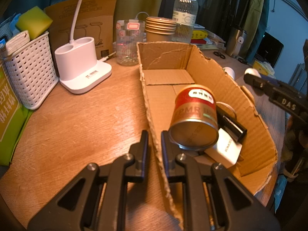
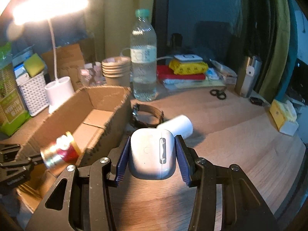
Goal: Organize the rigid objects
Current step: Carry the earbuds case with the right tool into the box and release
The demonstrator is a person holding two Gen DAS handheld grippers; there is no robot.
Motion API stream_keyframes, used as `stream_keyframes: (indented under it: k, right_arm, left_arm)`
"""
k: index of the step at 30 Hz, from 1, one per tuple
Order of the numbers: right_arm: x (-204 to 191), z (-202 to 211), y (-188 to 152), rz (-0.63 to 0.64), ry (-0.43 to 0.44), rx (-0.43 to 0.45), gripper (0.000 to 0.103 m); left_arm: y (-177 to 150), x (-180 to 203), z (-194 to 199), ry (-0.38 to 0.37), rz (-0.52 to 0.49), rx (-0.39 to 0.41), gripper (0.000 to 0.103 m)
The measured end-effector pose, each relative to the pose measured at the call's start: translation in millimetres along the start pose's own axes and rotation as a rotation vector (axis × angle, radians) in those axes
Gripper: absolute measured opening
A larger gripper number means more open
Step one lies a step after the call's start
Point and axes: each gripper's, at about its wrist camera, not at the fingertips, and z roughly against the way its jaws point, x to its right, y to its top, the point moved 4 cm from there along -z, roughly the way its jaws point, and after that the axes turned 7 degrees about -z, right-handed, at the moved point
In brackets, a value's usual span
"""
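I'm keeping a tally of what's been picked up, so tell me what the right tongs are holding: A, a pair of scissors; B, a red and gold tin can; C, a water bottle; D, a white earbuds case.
D: the right tongs have their blue pads closed on the sides of the white earbuds case, held above the wooden table.

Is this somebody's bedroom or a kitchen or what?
Probably a desk in someone's bedroom or study, not a kitchen. A white desk lamp stands on the wooden table, clothes hang behind, and a water bottle sits among everyday clutter.
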Motion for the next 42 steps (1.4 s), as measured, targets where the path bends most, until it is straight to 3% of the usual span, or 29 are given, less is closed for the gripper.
stream_keyframes:
  k: [20,42]
  right_arm:
    - [-62.0,22.1,18.5,0.105,0.122,0.056,0.049]
    - [-90.4,-12.1,7.0,0.183,0.17,-0.028,0.048]
  left_arm:
    - [-0.1,0.1,0.1,0.0,0.0,0.0,0.014]
    - [-0.1,0.3,0.1,0.0,-0.001,0.0,0.014]
